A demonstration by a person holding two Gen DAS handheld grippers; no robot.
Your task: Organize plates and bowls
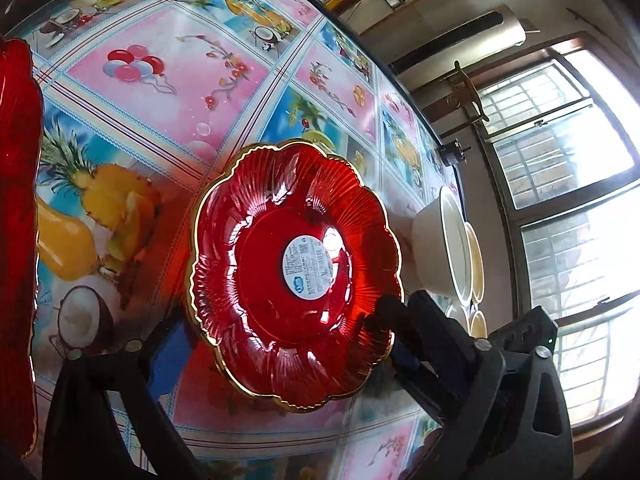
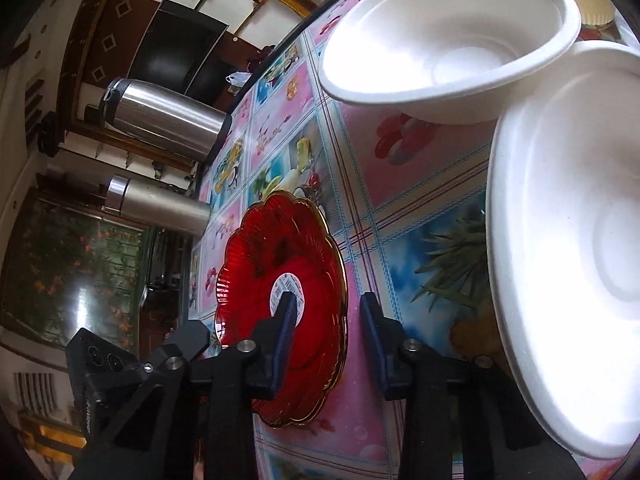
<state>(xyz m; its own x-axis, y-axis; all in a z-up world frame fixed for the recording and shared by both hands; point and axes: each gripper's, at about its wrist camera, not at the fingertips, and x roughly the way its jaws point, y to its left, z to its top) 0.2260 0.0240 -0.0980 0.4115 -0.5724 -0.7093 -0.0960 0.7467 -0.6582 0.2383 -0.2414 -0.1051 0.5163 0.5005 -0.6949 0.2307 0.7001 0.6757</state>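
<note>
On the fruit-print tablecloth (image 1: 168,92), the left wrist view shows a red scalloped plate (image 1: 296,276) lying flat, with a white bowl (image 1: 444,248) beyond it. The left gripper (image 1: 260,328) is spread wide around the plate's near edge. In the right wrist view, the right gripper (image 2: 328,312) stands open, straddling the plate's rim; two white bowls sit alongside.

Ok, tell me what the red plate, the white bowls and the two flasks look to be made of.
Red plate: likely glass or clear hard plastic, translucent, glossy, ribbed, with a gilt rim.
White bowls: probably moulded paper pulp or foam; matte, thick rolled rims.
Flasks: brushed stainless steel by their silvery sheen.
</note>
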